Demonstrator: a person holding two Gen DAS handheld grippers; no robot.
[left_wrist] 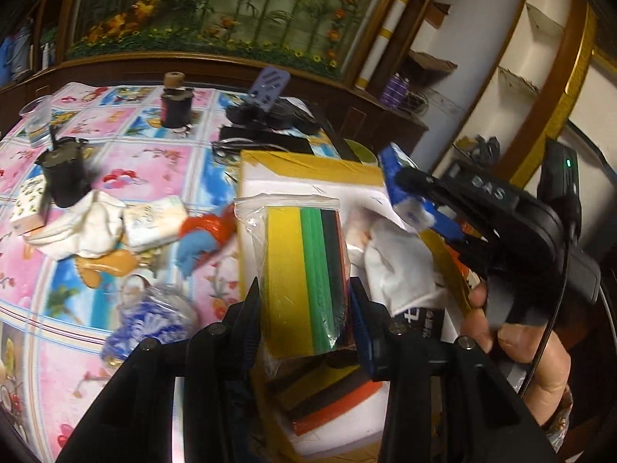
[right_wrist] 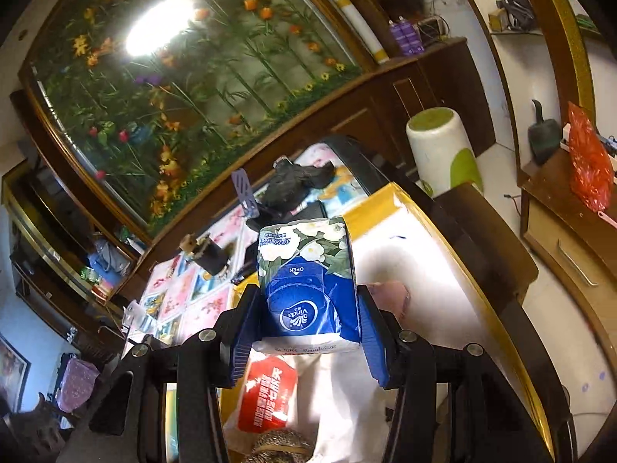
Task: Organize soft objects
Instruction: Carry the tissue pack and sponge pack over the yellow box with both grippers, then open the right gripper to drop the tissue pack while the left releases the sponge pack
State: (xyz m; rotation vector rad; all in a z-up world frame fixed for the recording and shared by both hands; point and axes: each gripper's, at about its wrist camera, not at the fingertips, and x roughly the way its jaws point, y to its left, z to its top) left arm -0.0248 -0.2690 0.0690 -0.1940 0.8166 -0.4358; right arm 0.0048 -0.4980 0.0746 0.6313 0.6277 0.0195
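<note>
My left gripper (left_wrist: 304, 308) is shut on a clear bag of coloured foam sheets (left_wrist: 304, 270), yellow, green and black, held over a white box with yellow taped edges (left_wrist: 308, 169). More coloured sheets (left_wrist: 331, 393) lie in the box below. My right gripper (right_wrist: 308, 320) is shut on a blue and floral Vinda tissue pack (right_wrist: 308, 277), also above the box (right_wrist: 405, 239). In the left wrist view the right gripper (left_wrist: 424, 200) shows at the right with the blue pack (left_wrist: 397, 177), held by a hand (left_wrist: 513, 347). White cloth (left_wrist: 397, 266) lies in the box.
A patterned tablecloth (left_wrist: 127, 146) carries a pile of soft things: white cloth (left_wrist: 92, 223), a tissue pack (left_wrist: 154, 220), a red and blue toy (left_wrist: 204, 235), a blue-white bag (left_wrist: 150, 324). Dark jars (left_wrist: 175, 104) stand behind. A red packet (right_wrist: 266, 397) lies in the box. A stool (right_wrist: 439, 146) stands beyond.
</note>
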